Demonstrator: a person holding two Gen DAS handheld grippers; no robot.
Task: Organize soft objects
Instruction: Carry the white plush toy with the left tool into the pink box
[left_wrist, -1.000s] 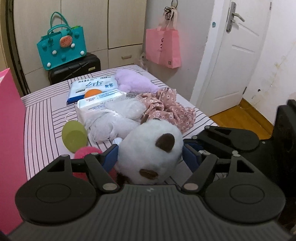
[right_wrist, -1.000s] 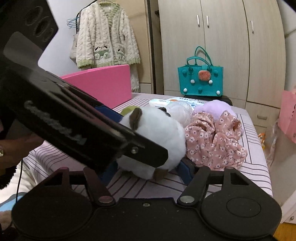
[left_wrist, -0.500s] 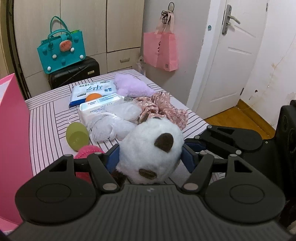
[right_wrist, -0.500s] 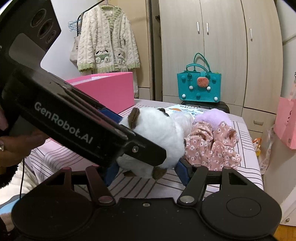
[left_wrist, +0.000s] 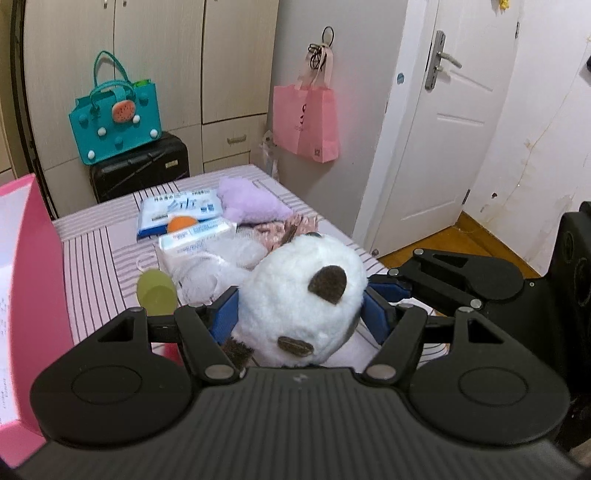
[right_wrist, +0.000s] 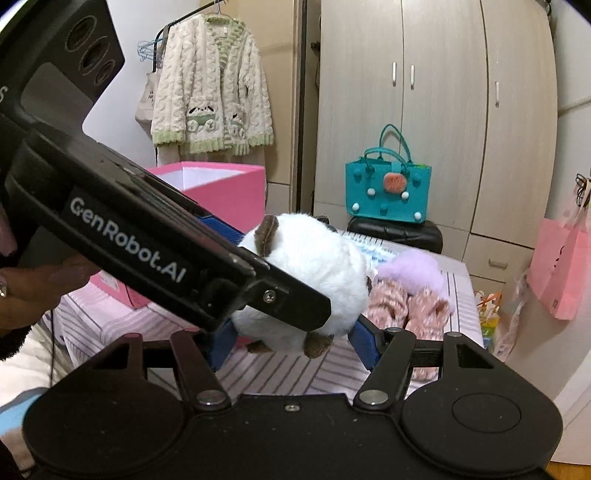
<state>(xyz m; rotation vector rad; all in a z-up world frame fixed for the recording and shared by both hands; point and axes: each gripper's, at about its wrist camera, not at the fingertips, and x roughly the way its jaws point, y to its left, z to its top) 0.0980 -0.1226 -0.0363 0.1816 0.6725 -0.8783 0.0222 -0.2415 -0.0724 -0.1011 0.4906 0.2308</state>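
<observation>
The left claw (right_wrist: 255, 295) hides the left side of the plush toy (right_wrist: 317, 266). The pink box (left_wrist: 26, 295) is cut by the picture's edge. The print on the tissue packs (left_wrist: 177, 210) is too blurred to read.

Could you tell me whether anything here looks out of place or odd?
Nothing looks spilled or damaged. Oddly, both grippers, left and right, clamp one plush toy between them, clear of the bed.
</observation>
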